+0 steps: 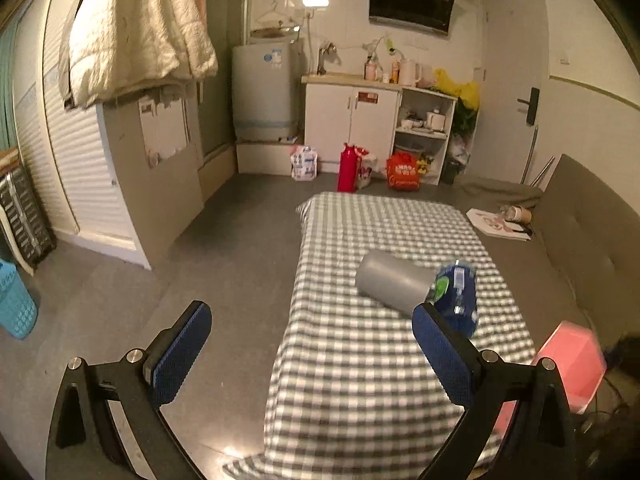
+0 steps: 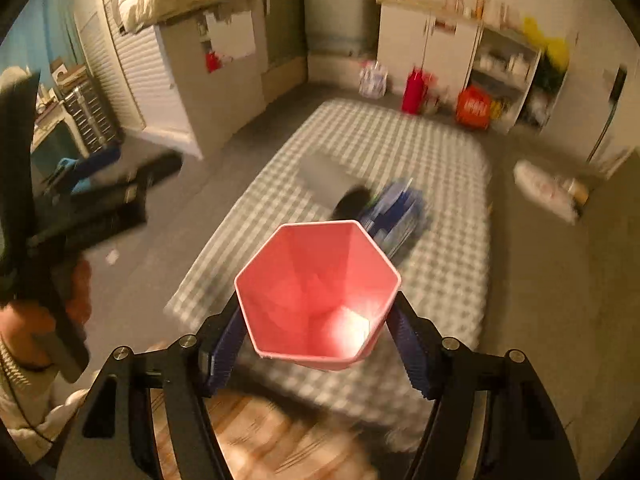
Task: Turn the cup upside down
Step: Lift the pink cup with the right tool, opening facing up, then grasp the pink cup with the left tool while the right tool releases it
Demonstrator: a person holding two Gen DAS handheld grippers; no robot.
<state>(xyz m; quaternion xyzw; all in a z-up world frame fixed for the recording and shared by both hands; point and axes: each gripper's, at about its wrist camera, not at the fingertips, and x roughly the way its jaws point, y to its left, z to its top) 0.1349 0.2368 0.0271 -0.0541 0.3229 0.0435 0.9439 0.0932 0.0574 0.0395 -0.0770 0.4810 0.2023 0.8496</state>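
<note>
My right gripper (image 2: 316,344) is shut on a pink hexagonal cup (image 2: 320,292), held above the near end of the checked table (image 2: 440,152) with its mouth facing away from the camera's base, opening toward me. The cup also shows in the left wrist view (image 1: 572,364) at the right edge, off the table's side. My left gripper (image 1: 312,344) is open and empty, held over the table's left edge and the floor. In the right wrist view it (image 2: 120,196) appears at the left, in a hand.
A grey cylinder (image 1: 390,285) lies on its side mid-table beside a blue packet (image 1: 458,296). A red flask (image 1: 347,168) and bags stand on the floor beyond the table. A grey sofa (image 1: 580,216) runs along the right. A blue basket (image 1: 14,300) stands at far left.
</note>
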